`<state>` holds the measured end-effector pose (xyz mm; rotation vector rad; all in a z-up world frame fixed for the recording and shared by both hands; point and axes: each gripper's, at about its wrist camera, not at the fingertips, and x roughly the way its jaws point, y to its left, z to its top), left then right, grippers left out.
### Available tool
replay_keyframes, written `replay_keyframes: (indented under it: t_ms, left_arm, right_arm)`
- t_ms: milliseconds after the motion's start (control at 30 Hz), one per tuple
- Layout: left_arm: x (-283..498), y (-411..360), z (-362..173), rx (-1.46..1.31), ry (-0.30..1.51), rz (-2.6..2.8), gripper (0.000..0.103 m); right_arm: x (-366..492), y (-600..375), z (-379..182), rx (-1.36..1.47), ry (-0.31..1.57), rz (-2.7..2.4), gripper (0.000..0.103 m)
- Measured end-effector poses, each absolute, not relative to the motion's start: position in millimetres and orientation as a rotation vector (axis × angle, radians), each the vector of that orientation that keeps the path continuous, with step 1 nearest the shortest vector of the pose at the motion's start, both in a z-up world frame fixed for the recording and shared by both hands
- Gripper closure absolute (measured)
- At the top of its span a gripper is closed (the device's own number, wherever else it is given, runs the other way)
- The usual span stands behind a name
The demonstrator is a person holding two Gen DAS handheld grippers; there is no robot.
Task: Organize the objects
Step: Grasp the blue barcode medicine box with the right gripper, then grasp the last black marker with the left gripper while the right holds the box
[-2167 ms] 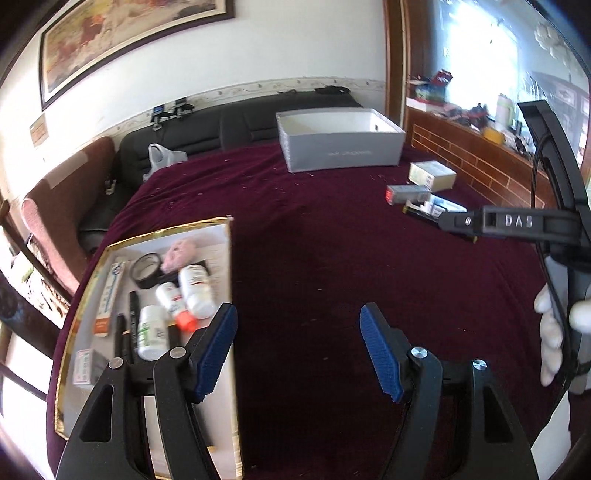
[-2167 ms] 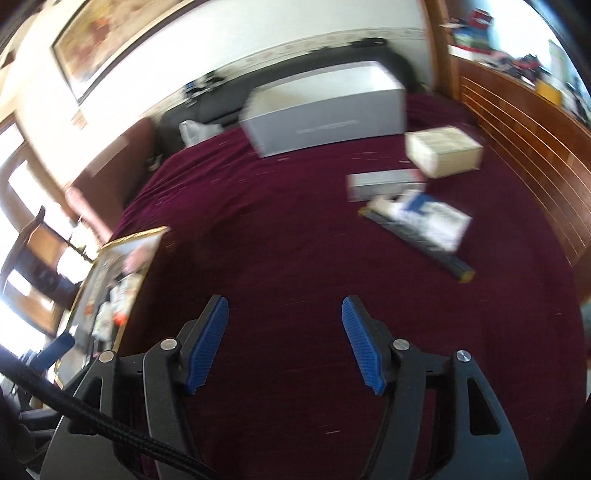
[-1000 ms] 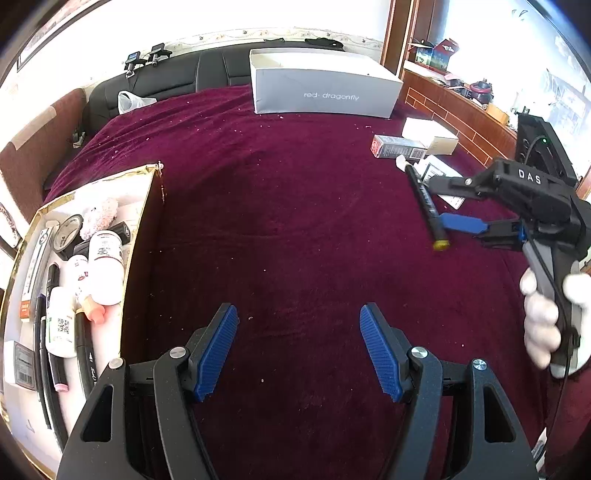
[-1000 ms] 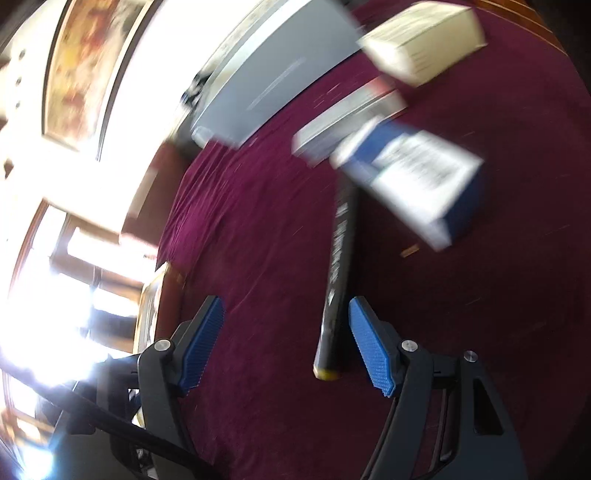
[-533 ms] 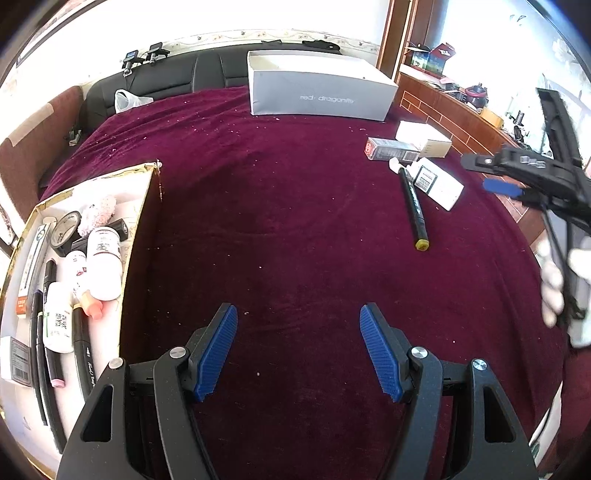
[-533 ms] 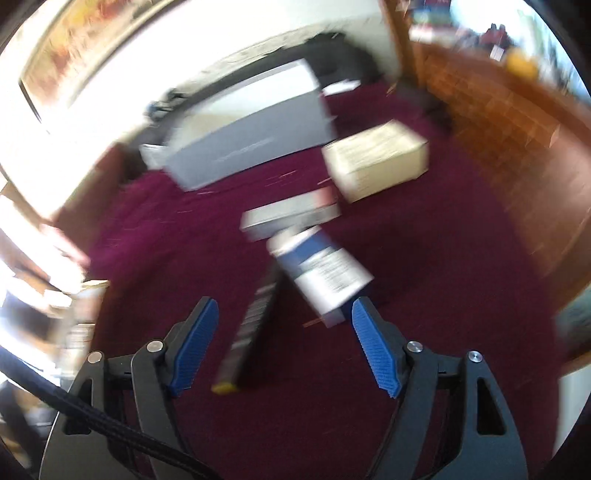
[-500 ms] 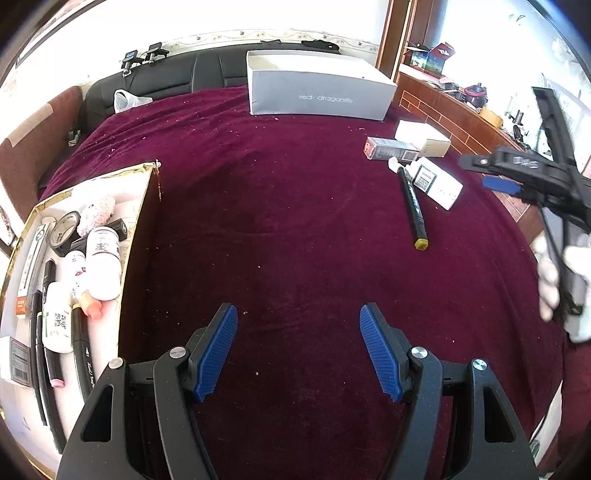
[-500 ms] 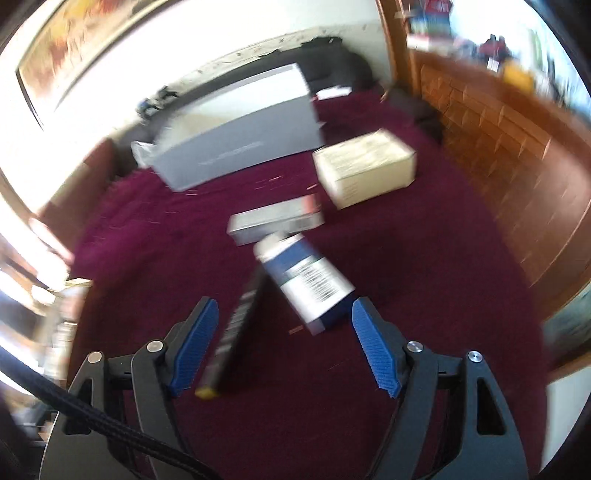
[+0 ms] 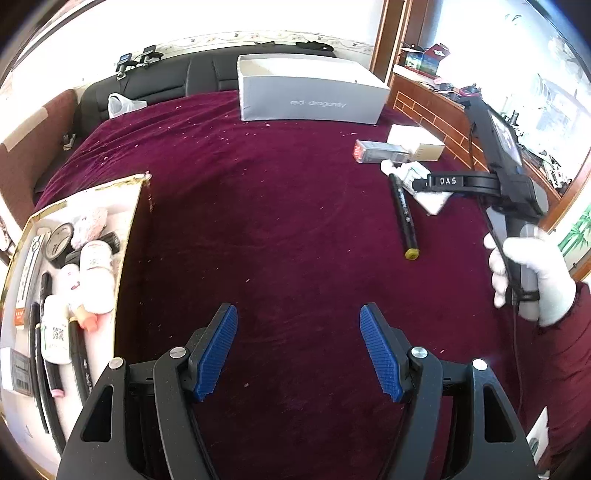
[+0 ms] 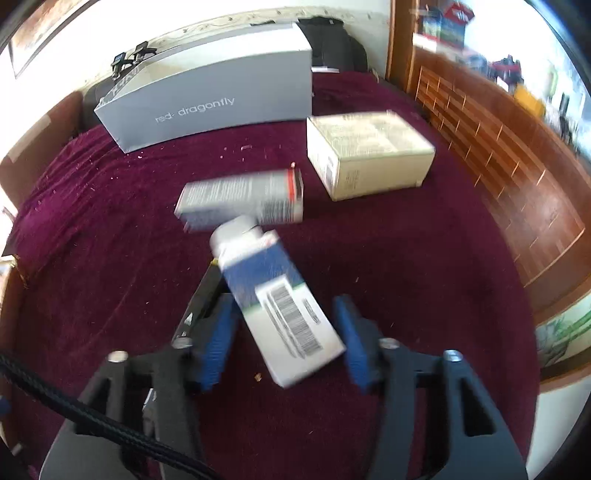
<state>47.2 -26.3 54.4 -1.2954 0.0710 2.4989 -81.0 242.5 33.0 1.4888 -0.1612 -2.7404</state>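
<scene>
Home living room, not a lab: black leather sofa [image 9: 155, 81] against a white wall with a patterned border strip, framed painting [image 10: 29, 33] above, wood-panelled sill [image 10: 491, 155] cluttered with knick-knacks by a bright window. Table [image 9: 288, 221] draped in maroon velvet, household bits in a tray [image 9: 129, 221], a shoebox [image 9: 310, 99] at the back

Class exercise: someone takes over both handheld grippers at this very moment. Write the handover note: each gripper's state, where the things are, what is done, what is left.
Left gripper: open, empty, over bare cloth.
Right gripper: jaws closing around the blue-and-white box; grip not yet firm.
Done: bottles, pens and tape sit in the gold-edged tray on the left.
Left: the black marker, the grey carton, the cream box and the blue-and-white box lie loose on the red cloth.
The big grey box stands at the far edge.
</scene>
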Motion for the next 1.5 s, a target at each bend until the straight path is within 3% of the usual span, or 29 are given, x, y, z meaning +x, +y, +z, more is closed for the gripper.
replay_keyframes:
  t_ms: [33, 133, 300, 500, 700, 1233, 1267, 1333, 1400, 1500]
  left_arm:
    - [46.4, -22.8, 56.5, -1.288, 0.071, 2.493, 0.040]
    - [43.9, -8.4, 63.9, -1.237, 0.109, 2.499, 0.040]
    - [25.8, 26.7, 71.8, -1.147, 0.193, 2.516, 0.040]
    - [-16.2, 73.1, 63.6, -1.191, 0.132, 2.441, 0.040]
    - [-40.9, 110.0, 44.3, -1.219, 0.212, 2.433, 0.040]
    - [-50.6, 156.2, 8.3, -1.197, 0.385, 2.415, 0.041]
    - [-49.5, 156.5, 8.6, -1.184, 0.390, 2.418, 0.043]
    - [-47.2, 157.0, 8.8, -1.173, 0.384, 2.395, 0.058]
    - [-43.3, 160.3, 10.8, -1.173, 0.398, 2.370, 0.090]
    - [-35.1, 165.2, 12.9, -1.168, 0.468, 2.367, 0.092]
  right_arm:
    - [-78.8, 243.9, 33.2, 1.497, -0.180, -2.734, 0.071]
    - [-60.7, 254.4, 37.4, 1.491, -0.224, -2.773, 0.071]
    - [-19.5, 282.9, 42.9, 1.423, -0.450, -2.821, 0.071]
    - [4.3, 301.4, 33.1, 1.363, -0.600, -2.827, 0.071]
    - [0.6, 314.3, 27.3, 1.332, -0.737, -2.764, 0.071]
    - [1.3, 311.0, 23.2, 1.335, -0.760, -2.748, 0.070]
    - [1.1, 310.8, 22.9, 1.335, -0.757, -2.751, 0.070]
    - [0.4, 310.4, 22.5, 1.334, -0.751, -2.751, 0.070]
    - [0.4, 310.3, 22.3, 1.331, -0.750, -2.753, 0.070]
    - [0.2, 309.7, 21.5, 1.326, -0.738, -2.760, 0.070]
